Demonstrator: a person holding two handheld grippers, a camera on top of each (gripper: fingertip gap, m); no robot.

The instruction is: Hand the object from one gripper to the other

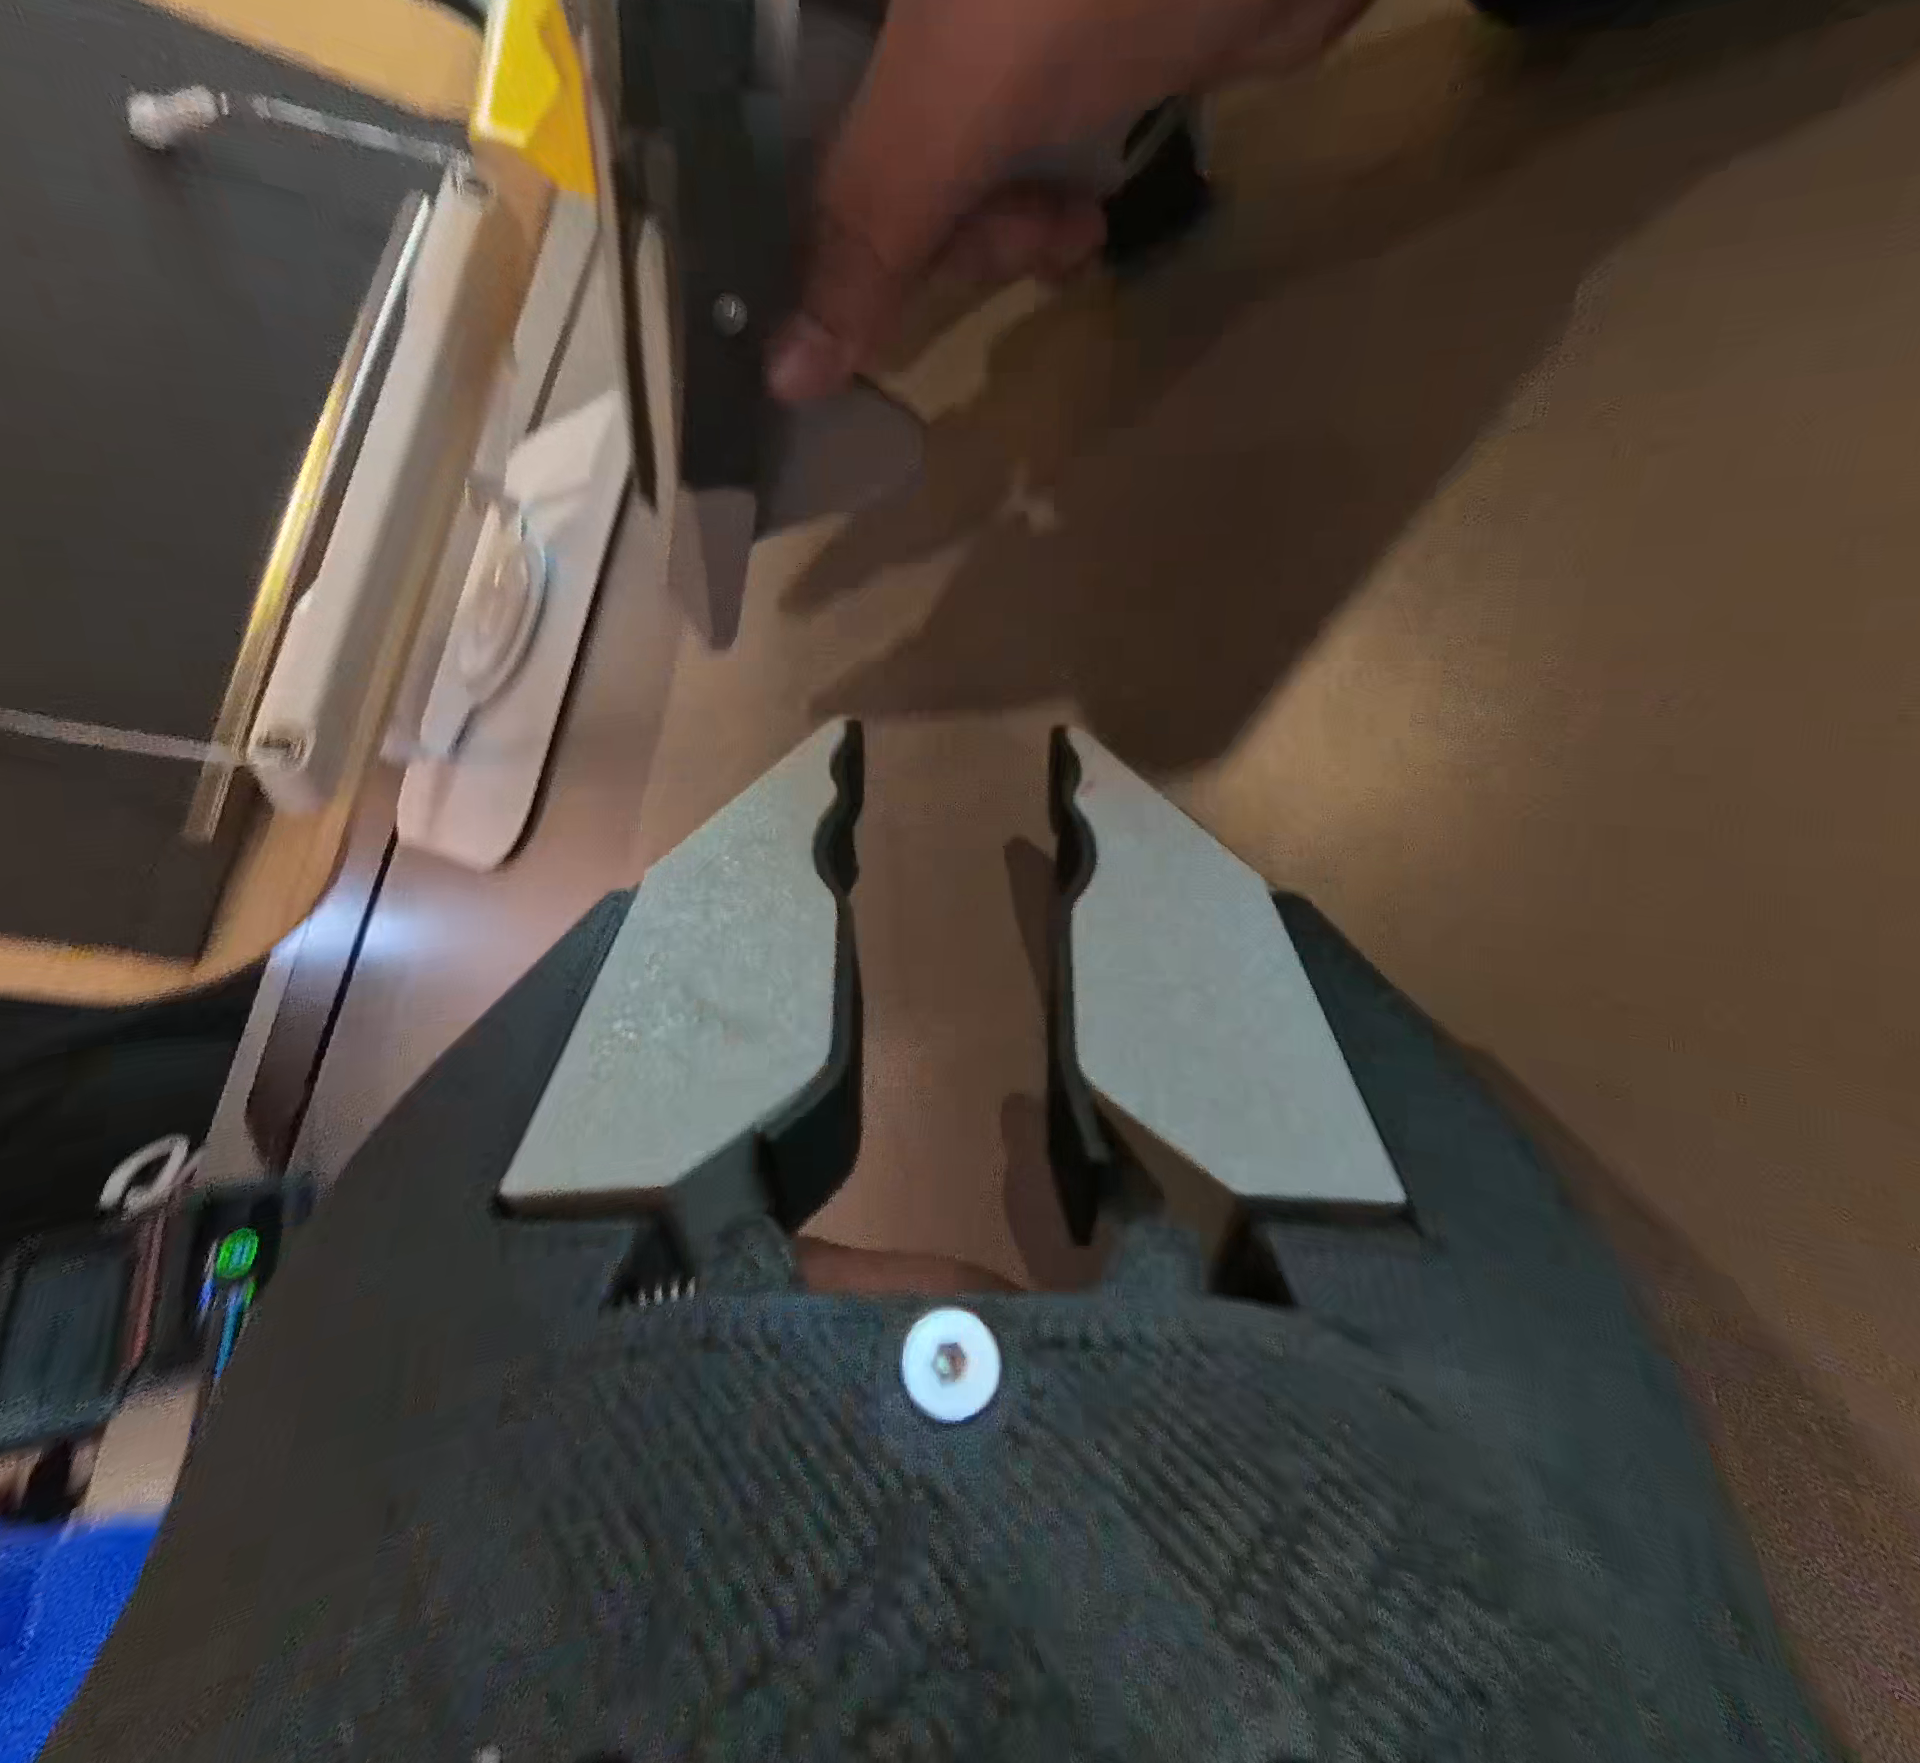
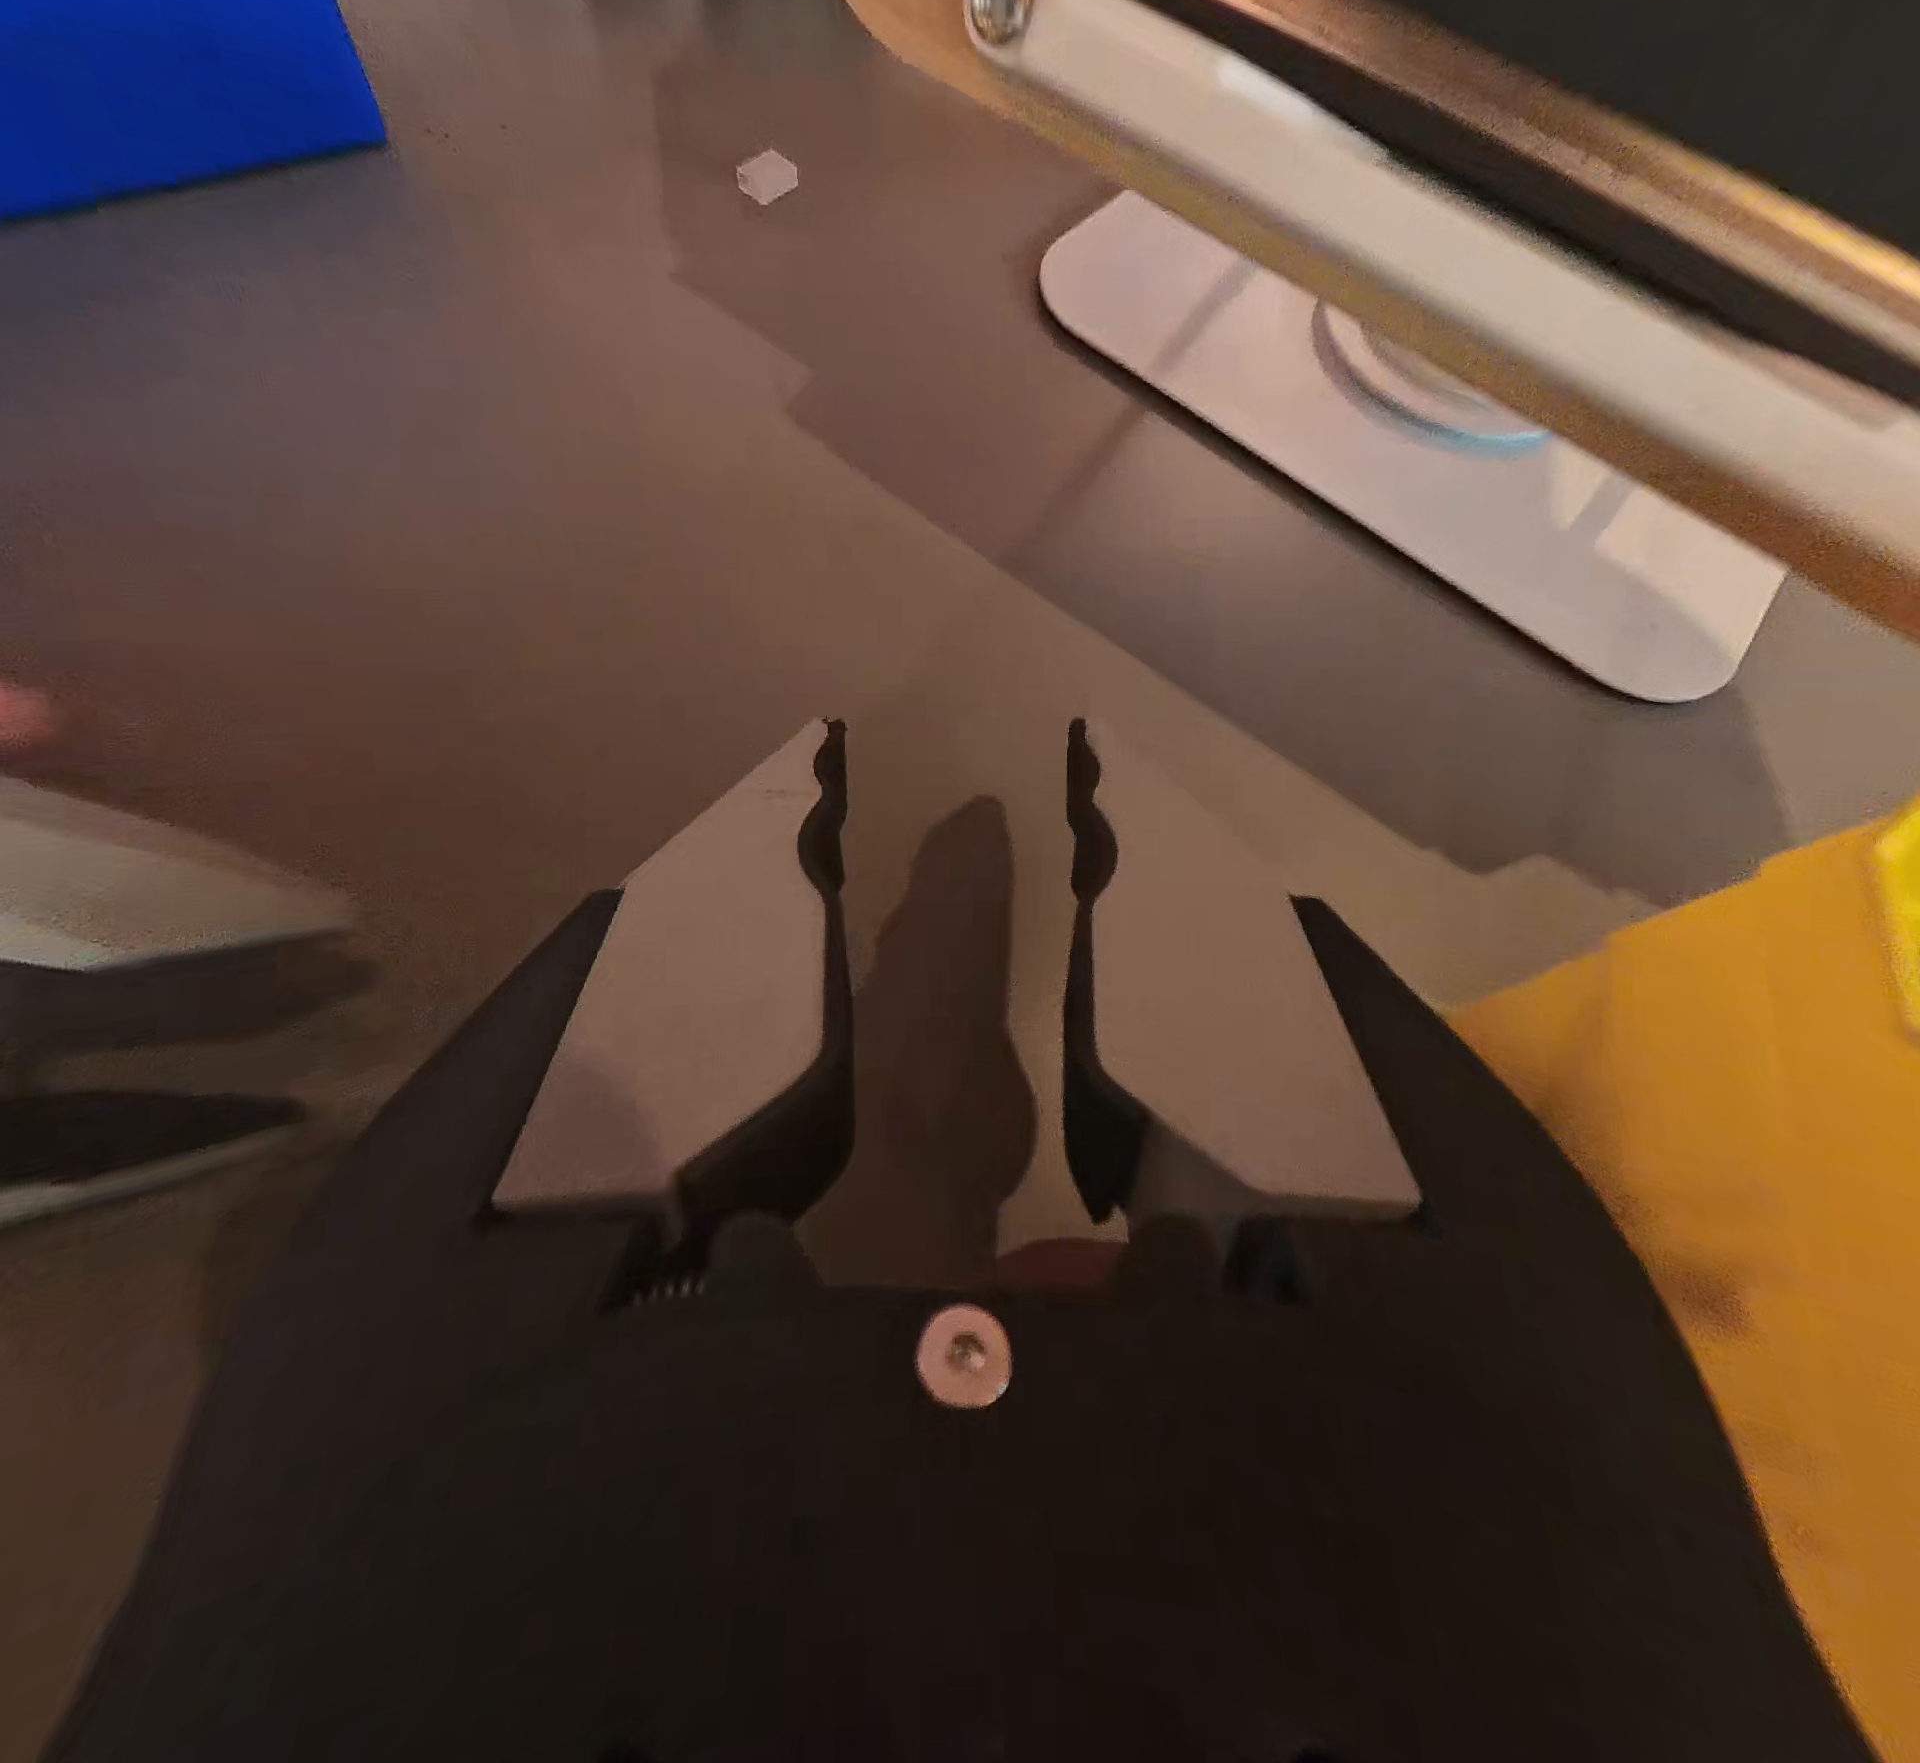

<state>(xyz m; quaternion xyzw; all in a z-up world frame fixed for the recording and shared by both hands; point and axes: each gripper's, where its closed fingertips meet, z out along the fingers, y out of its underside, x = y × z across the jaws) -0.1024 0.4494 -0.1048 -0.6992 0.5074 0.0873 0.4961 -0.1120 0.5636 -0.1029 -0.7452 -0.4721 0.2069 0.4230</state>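
The left gripper (image 1: 956,747) and right gripper (image 2: 951,742) each hover over the brown tabletop (image 2: 468,518) with fingers (image 1: 727,965) parted by a moderate gap, holding and touching nothing. A small pale cube (image 2: 767,177) lies on the tabletop well ahead of the right gripper, near the white monitor base (image 2: 1455,508). In the left wrist view, a hand (image 1: 1039,113) grips the blurred right gripper; its fingers are unclear there.
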